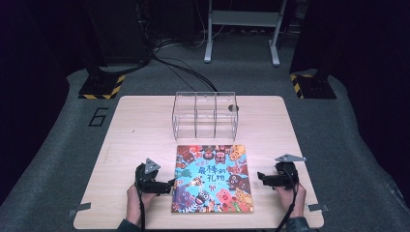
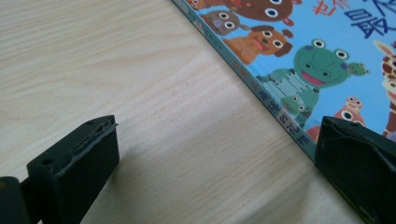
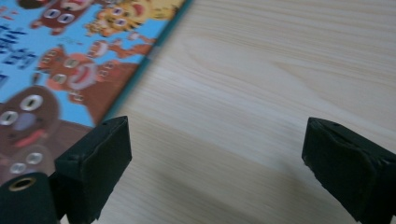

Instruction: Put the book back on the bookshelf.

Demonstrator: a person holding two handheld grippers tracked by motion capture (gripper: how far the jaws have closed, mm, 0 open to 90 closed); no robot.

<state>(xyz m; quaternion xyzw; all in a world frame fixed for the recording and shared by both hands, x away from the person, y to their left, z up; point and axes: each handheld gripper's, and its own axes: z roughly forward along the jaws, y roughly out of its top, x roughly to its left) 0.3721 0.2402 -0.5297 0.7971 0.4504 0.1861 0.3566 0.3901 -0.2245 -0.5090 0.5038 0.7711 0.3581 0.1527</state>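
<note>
A picture book (image 1: 212,180) lies flat on the near half of the desk (image 1: 130,130), just in front of a clear three-compartment organizer (image 1: 205,115). The left gripper (image 1: 164,186) sits at the book's left edge and the right gripper (image 1: 261,177) near its right edge, both with jaws spread wide and holding nothing. This looks like the approach before a grasp; next, one jaw probably must slip under an edge to lift the book.
</note>
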